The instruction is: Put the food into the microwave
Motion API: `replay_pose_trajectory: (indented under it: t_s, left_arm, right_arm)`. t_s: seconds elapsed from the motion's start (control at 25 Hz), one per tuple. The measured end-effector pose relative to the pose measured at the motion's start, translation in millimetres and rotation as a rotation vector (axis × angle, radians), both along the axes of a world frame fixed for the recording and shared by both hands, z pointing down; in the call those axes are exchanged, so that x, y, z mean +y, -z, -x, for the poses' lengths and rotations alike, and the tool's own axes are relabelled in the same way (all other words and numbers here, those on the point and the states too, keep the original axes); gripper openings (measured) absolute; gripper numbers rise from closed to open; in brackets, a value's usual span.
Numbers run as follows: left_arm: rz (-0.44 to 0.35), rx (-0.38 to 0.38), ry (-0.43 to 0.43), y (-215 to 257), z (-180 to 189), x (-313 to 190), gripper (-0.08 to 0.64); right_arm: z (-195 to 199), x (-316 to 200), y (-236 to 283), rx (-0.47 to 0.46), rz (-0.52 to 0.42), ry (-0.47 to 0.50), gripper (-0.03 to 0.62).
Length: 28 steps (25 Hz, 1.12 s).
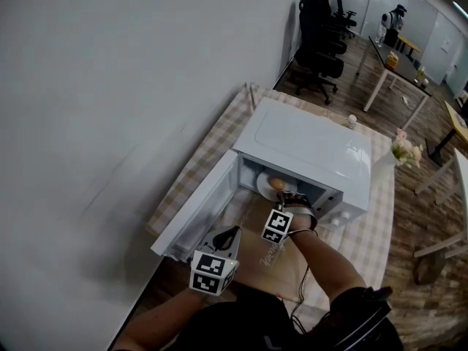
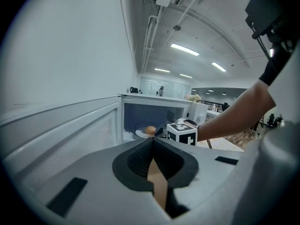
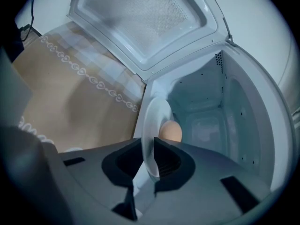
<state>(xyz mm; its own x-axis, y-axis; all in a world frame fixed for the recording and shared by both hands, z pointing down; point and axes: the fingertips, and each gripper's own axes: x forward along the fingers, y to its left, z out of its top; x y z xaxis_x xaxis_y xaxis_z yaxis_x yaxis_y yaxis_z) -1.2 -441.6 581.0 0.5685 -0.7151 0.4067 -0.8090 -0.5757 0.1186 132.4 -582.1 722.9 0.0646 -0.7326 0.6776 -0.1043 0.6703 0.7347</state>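
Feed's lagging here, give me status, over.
Left gripper shut, empty. Right gripper open, plate rim between jaws. Plate with food inside microwave, door open. Nothing in the way.

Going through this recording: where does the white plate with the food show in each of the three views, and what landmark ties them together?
Head view: the plate sits at centre, inside the oven's opening.
Left gripper view: plate small, just left of centre, in the cavity.
Right gripper view: plate at lower centre, seen edge-on.
Shared landmark: the open microwave door.
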Motion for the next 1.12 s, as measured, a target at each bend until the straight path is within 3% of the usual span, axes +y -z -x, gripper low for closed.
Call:
replay_pose_trajectory:
  t_s: [0.24,0.6,0.76,1.12]
  left_arm:
    - [0.007,0.001,-0.005,-1,-2,5,0.008]
    - [0.01,0.003,0.002,-1,2,11,0.008]
    - [0.017,0.01,0.003,0,2,14,0.008]
    - [0.017,0.002,0.024,25,13,23,0.008]
  right_arm:
    - [-6,5,-9,0.009,0.046,-0.012,0.089]
    - [-10,9,-7,-0.033,0.034,-0.041,0.133]
    - [-2,18,0,-0.042,0.025,-0.011,0.149]
    - [23,32,2,-0.065,0.061,0.053,0.107]
